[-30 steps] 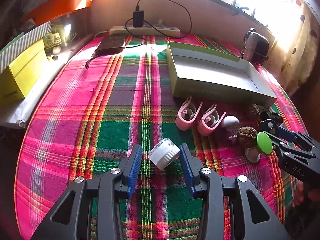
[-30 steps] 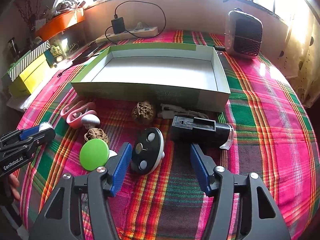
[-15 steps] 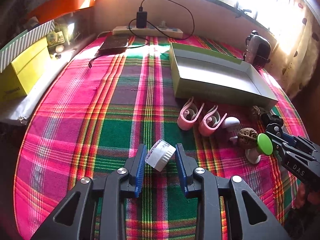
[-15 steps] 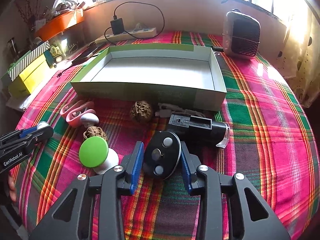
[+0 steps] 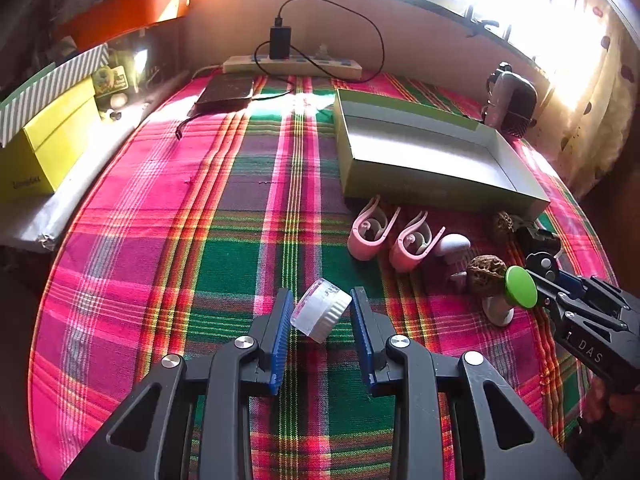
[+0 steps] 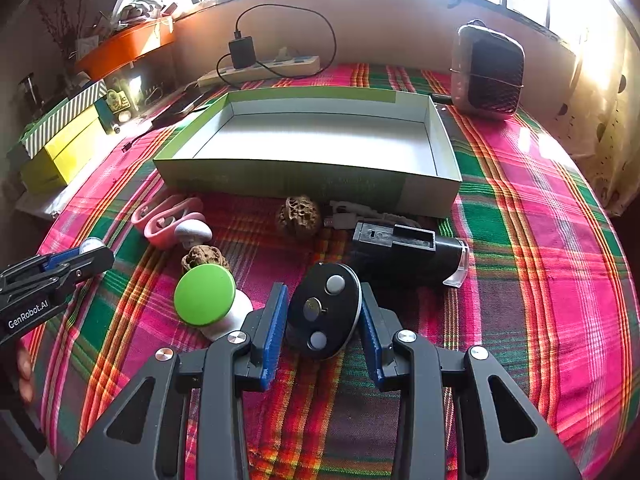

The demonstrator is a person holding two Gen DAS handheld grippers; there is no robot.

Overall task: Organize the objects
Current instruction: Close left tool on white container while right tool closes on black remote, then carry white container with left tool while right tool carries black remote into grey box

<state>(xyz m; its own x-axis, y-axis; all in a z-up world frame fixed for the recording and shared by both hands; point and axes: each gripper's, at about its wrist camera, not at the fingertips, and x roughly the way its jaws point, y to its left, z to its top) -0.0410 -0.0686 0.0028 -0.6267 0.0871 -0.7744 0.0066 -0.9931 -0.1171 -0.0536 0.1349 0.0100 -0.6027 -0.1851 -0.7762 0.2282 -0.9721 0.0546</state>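
On the pink-and-green plaid cloth (image 5: 224,248), near the open green cardboard box (image 6: 280,180), your left gripper (image 5: 320,316) has just closed its blue pads on the small white ribbed-lid jar (image 5: 322,314) while your right gripper (image 6: 324,316) has clamped the black oval three-button remote (image 6: 324,314).
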